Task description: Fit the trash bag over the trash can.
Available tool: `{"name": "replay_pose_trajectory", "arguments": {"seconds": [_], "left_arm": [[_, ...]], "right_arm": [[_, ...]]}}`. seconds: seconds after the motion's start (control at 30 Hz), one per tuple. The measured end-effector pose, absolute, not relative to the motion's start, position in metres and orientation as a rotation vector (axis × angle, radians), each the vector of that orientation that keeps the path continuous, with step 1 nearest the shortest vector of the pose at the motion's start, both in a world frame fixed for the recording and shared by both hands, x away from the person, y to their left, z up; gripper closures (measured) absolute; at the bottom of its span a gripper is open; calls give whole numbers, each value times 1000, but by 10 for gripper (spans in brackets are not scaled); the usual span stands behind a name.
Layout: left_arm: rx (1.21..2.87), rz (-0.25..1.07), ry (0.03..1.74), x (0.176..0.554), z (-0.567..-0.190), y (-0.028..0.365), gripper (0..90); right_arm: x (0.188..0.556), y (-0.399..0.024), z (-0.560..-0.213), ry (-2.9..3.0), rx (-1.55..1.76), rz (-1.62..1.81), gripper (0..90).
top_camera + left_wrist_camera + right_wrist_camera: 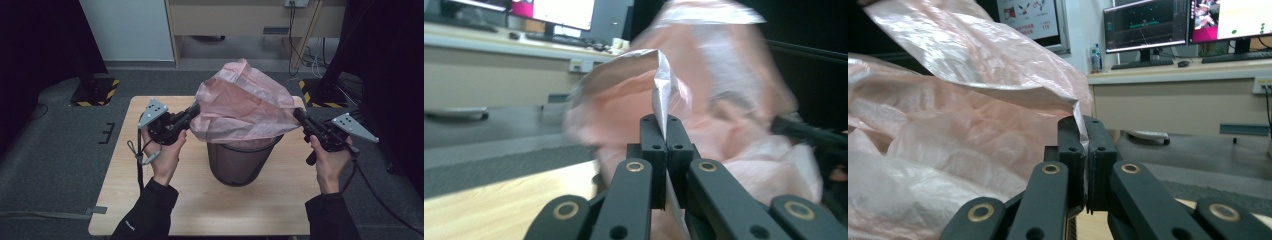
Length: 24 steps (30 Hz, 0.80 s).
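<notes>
Both grippers [196,108] [297,113] pinch pink bag [240,100] edges — bag bottom inside mesh bin [239,162].

A lab or test room in an office setting; computer monitors [1148,25] with a keyboard [1140,64] line a long beige desk [1178,95]; hazard-striped stand bases [95,92] sit on grey carpet [55,145]; cables [310,55] hang beside a small wooden worktop [150,200].

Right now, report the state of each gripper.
Left gripper: closed, pinching the edge of the pink plastic bag.
Right gripper: closed, pinching the bag's opposite edge.
</notes>
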State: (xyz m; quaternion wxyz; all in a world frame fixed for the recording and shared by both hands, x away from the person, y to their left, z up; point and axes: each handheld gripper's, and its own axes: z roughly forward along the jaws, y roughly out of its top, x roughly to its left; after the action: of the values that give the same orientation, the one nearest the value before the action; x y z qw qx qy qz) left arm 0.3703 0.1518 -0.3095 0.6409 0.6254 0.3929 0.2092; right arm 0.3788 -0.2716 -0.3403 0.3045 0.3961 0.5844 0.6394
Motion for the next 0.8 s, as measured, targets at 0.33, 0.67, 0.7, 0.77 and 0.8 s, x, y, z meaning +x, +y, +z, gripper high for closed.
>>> {"name": "replay_pose_trajectory", "arguments": {"seconds": [0.33, 0.67, 0.7, 0.77, 0.8], "left_arm": [[1440, 384, 936, 372, -354, 169, 900], [1384, 408, 881, 370, -349, 174, 585], [1375, 426, 879, 369, -345, 175, 528], [1365, 446, 870, 367, -336, 177, 482], [1347, 445, 864, 366, -331, 178, 468]], "right_arm": [[380, -276, -347, 1616, 1120, 1636, 885], [375, -276, -349, 1629, 1021, 1650, 619], [374, -276, -345, 1621, 1004, 1652, 590], [372, -276, -340, 1626, 981, 1647, 549], [370, -275, -338, 1628, 970, 1648, 527]]}}
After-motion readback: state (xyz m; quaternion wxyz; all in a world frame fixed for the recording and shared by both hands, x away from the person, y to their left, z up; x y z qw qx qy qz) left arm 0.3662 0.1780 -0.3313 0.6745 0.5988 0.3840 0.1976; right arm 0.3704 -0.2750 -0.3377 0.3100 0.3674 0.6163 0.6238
